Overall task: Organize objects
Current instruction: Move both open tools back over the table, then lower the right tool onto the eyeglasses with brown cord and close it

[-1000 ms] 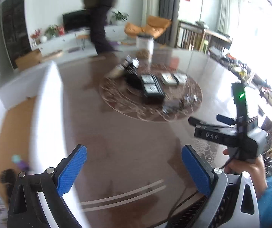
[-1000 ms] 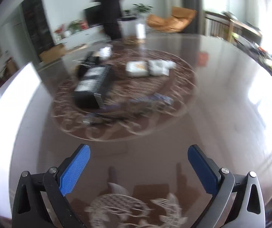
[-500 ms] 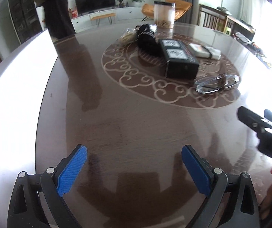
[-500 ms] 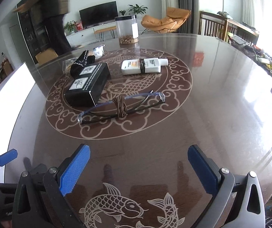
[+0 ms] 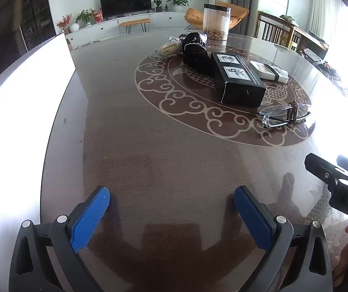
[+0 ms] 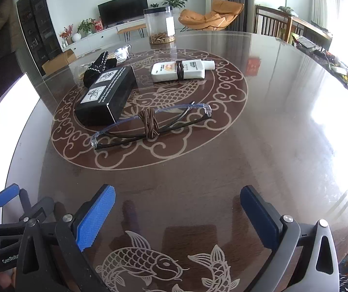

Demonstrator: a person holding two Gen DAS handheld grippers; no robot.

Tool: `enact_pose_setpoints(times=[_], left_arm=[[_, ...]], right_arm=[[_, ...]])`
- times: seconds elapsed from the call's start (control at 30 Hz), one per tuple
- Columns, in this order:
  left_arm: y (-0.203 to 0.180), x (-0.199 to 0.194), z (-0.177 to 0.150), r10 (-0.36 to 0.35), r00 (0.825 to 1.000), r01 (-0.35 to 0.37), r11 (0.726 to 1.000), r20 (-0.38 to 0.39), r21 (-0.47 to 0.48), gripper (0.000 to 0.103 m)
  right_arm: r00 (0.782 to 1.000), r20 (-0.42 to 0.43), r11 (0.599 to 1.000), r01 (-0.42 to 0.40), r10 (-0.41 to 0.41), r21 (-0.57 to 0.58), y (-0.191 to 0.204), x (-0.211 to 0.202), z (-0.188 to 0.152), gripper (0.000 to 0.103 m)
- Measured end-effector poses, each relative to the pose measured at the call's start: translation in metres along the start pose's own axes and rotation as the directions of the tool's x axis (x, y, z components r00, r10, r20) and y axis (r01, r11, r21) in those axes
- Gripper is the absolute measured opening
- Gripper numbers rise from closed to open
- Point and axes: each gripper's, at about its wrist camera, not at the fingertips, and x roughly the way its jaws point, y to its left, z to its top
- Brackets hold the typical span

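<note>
Right wrist view: right gripper (image 6: pixel 177 213) spread wide, empty, low over the near tabletop (image 6: pixel 283 121). Glasses (image 6: pixel 151 123) lie just ahead, black box (image 6: pixel 106 96) far-left, white bottle (image 6: pixel 180 70) beyond. Left gripper (image 5: pixel 171 215) gapes too, holding nothing.

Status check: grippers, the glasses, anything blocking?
Left gripper and right gripper open, empty, low over table. Glasses folded, cord-wrapped, beside black box. Path clear.

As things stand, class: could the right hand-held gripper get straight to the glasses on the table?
Probably yes. The right hand-held gripper is open and empty, and only bare table lies between it and the glasses. The black box sits behind them, not in the way.
</note>
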Motion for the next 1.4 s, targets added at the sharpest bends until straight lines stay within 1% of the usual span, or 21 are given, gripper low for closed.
enact_pose_setpoints(times=[0.07, 0.5, 0.6, 0.73, 0.93, 1.13, 1.33, 1.4], left_arm=[[0.000, 0.001, 0.001, -0.003, 1.000, 0.003, 1.000, 0.003, 0.004, 0.103], [0.000, 0.001, 0.001, -0.006, 1.000, 0.006, 1.000, 0.004, 0.004, 0.103], [0.000, 0.001, 0.001, -0.006, 1.000, 0.006, 1.000, 0.004, 0.004, 0.103], [0.000, 0.001, 0.002, -0.008, 1.000, 0.008, 1.000, 0.003, 0.004, 0.103], [0.001, 0.003, 0.005, -0.034, 0.999, 0.035, 0.998, -0.009, 0.047, 0.103], [0.001, 0.004, 0.007, -0.023, 1.000, 0.023, 0.999, -0.001, 0.029, 0.103], [0.001, 0.005, 0.010, -0.029, 0.999, 0.030, 0.999, -0.020, 0.042, 0.103], [0.001, 0.005, 0.009, -0.031, 0.999, 0.032, 0.999, -0.016, 0.045, 0.103]], right_arm=[[1.000, -0.011, 1.000, -0.002, 0.002, 0.004, -0.001, 0.002, 0.000, 0.103], [0.999, -0.019, 0.999, 0.037, -0.038, -0.031, 0.005, 0.008, 0.000, 0.103], [0.998, -0.024, 0.997, 0.061, -0.062, -0.055, 0.009, 0.010, -0.001, 0.103], [0.998, -0.023, 0.997, 0.058, -0.059, -0.056, 0.009, 0.010, -0.001, 0.103], [0.998, -0.021, 0.997, 0.058, -0.059, -0.056, 0.009, 0.010, -0.001, 0.103], [0.998, -0.021, 0.997, 0.057, -0.059, -0.057, 0.009, 0.010, -0.001, 0.103], [0.998, -0.015, 0.997, 0.060, -0.061, -0.056, 0.009, 0.009, -0.001, 0.103], [0.998, -0.011, 0.997, 0.060, -0.060, -0.056, 0.009, 0.009, -0.001, 0.103]])
